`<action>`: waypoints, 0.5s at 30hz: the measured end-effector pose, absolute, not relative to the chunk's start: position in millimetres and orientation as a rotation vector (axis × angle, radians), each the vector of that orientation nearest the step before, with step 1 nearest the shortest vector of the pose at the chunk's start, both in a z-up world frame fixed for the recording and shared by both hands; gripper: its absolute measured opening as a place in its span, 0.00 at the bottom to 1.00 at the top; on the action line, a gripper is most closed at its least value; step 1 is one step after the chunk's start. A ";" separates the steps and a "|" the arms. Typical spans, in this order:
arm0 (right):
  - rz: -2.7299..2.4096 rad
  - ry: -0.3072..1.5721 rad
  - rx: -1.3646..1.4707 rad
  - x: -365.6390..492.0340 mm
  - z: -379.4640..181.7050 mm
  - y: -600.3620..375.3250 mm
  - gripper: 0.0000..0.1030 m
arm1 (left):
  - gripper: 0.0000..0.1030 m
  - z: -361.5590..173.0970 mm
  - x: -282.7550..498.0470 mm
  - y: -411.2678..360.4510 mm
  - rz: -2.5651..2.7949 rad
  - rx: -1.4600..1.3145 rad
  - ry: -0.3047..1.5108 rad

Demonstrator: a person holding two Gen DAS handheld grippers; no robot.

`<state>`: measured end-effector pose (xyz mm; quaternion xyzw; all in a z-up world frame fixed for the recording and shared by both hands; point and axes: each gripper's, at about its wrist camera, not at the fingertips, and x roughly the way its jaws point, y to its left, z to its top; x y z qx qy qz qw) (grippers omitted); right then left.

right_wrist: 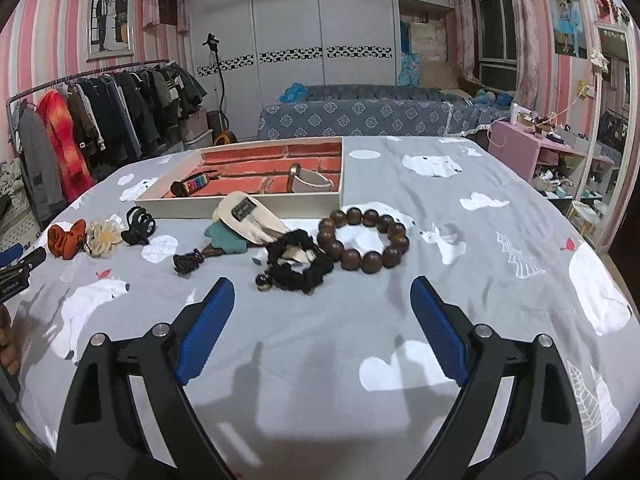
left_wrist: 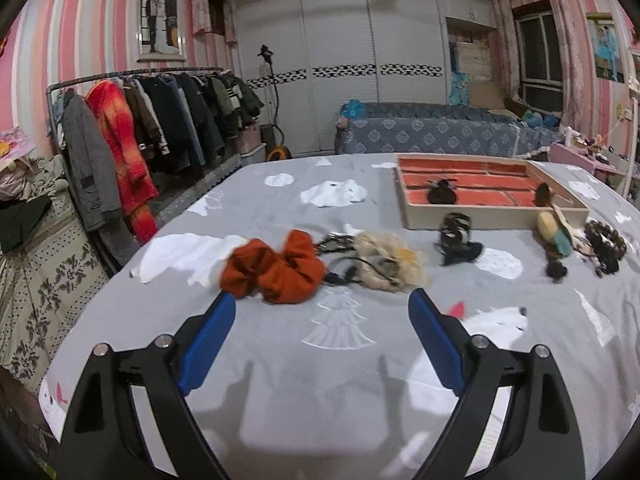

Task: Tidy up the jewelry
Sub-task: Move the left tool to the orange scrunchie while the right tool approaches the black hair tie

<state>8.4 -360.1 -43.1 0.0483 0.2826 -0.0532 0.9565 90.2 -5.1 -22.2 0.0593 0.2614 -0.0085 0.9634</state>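
Note:
On a grey bedspread lie an orange scrunchie (left_wrist: 276, 268), a cream flower hair tie (left_wrist: 390, 262), a black claw clip (left_wrist: 456, 238), a cream and teal pouch (right_wrist: 248, 224), a black scrunchie (right_wrist: 298, 260) and a brown bead bracelet (right_wrist: 364, 240). A wooden tray with red lining (left_wrist: 492, 216) stands behind them, also in the right wrist view (right_wrist: 240, 202), and holds a few items. My left gripper (left_wrist: 322, 308) is open and empty just short of the orange scrunchie. My right gripper (right_wrist: 322, 292) is open and empty just short of the black scrunchie and bracelet.
A clothes rack (left_wrist: 160, 120) stands left of the bed. A blue patterned sofa (right_wrist: 360, 116) is beyond the far edge. A pink side table (right_wrist: 540, 148) with clutter and a mirror stand on the right. The left gripper shows at the left edge of the right wrist view (right_wrist: 16, 268).

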 end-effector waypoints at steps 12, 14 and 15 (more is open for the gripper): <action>-0.113 0.613 0.066 50.5 -41.6 -337.7 0.85 | 0.84 -17.5 125.1 33.0 0.002 0.103 0.558; -0.117 0.633 0.066 61.8 -45.1 -335.6 0.85 | 0.84 -17.8 131.9 37.2 -0.001 0.100 0.569; -0.116 0.642 0.067 66.5 -47.2 -335.2 0.85 | 0.84 -17.6 136.5 40.7 -0.009 0.088 0.575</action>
